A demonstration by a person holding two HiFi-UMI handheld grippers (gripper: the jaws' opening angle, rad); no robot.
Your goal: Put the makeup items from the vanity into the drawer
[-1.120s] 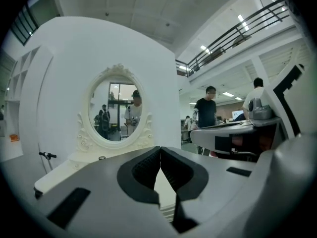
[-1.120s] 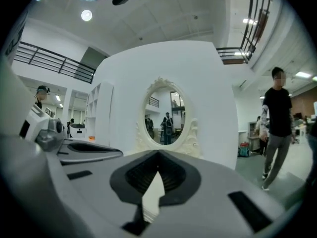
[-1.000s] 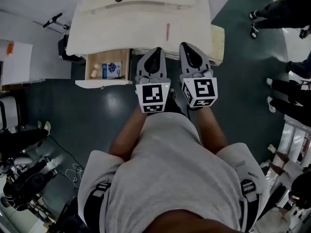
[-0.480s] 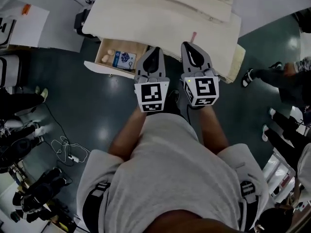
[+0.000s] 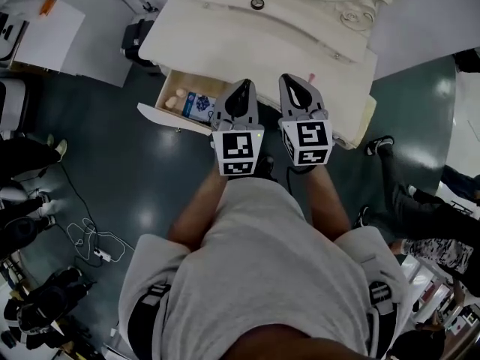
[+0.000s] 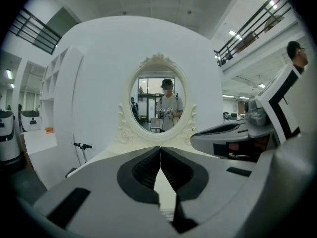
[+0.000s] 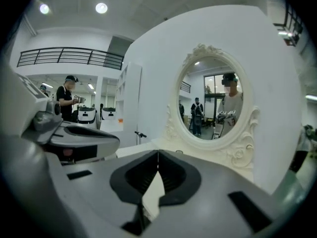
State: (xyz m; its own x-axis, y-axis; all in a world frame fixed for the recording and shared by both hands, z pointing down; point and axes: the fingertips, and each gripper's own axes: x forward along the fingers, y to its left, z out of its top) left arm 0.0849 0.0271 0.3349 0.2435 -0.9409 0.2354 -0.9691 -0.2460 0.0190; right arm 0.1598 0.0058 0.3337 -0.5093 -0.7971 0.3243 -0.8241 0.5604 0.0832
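Near the counter front, I am holding left claw and right claw pinched shut, empty; the drawer packet print is unreadable.

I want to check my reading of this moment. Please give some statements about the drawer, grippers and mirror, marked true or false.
1. The drawer is pulled open. True.
2. The drawer is empty. False: a blue and white box and pale round things lie in it.
3. The left gripper holds a makeup item. False: its jaws are together, nothing between them.
4. The right gripper is shut. True.
5. The mirror is rectangular. False: it is oval.
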